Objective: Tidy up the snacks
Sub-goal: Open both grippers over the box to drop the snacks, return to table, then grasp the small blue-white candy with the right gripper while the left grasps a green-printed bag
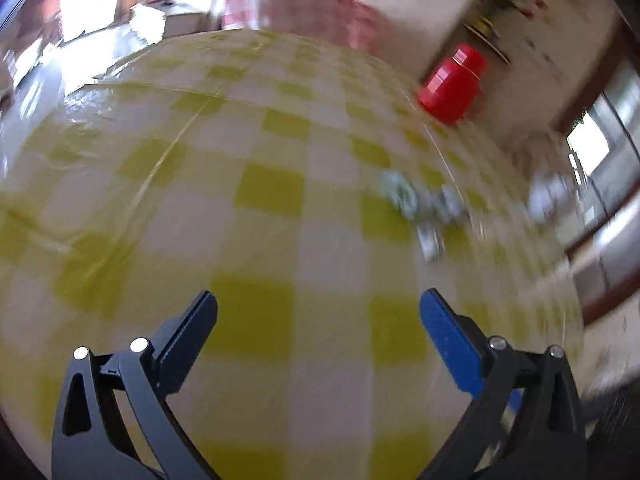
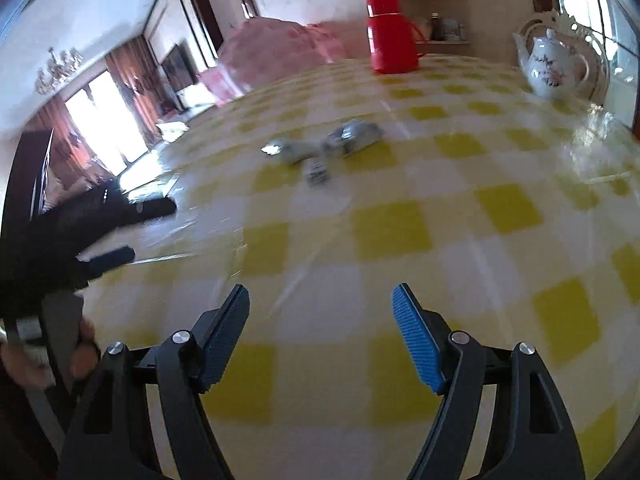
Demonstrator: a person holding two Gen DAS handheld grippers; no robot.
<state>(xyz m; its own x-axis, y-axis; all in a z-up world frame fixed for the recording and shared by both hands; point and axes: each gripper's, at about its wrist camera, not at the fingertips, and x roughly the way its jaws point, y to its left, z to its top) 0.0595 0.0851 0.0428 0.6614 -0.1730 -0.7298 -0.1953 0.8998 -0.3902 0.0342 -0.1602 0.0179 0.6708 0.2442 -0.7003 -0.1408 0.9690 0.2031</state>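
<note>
A few small silver-white snack packets [image 1: 420, 204] lie in a loose cluster on the yellow-and-white checked table [image 1: 260, 192]. In the left wrist view they are blurred and lie ahead and to the right of my left gripper [image 1: 319, 294], which is open and empty. The right wrist view shows the same packets [image 2: 320, 148] straight ahead of my right gripper [image 2: 321, 288], well beyond its fingertips. It is also open with only tablecloth [image 2: 392, 232] between its blue pads. The left gripper [image 2: 152, 230] appears as a dark blur at the left edge, open, with a hand [image 2: 84, 352] behind it.
A red thermos flask [image 2: 390, 36] stands at the table's far side, also visible as a red flask [image 1: 452, 84] at upper right. A white flowered teapot [image 2: 554, 66] sits at the far right. A pink mesh cover [image 2: 280, 52] rests beyond the far left edge.
</note>
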